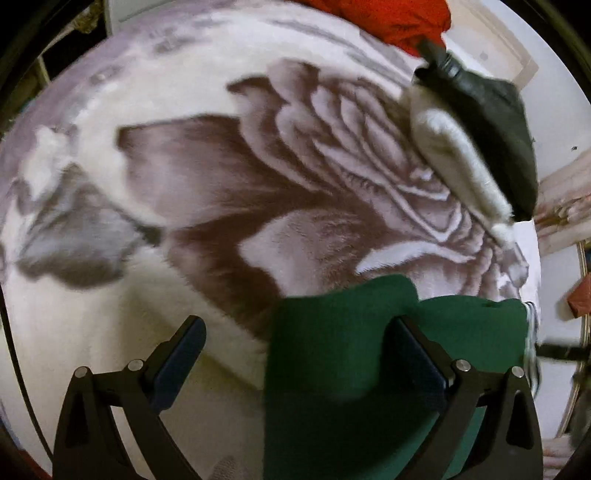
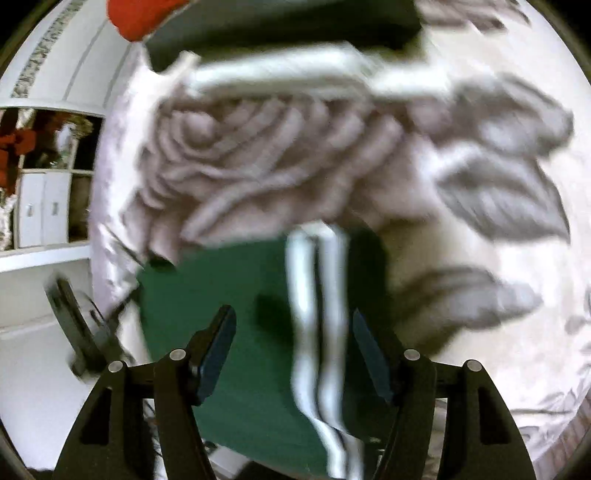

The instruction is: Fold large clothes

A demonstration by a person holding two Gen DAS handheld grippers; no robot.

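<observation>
Both views are pretty blurry. The left gripper has its jaws spread wide with nothing pinched. The green garment lies at the lower right of that frame on the rose-print blanket. The right gripper is open too, hanging over the white stripes. A dark folded garment sits upper right, red cloth at the top.
</observation>
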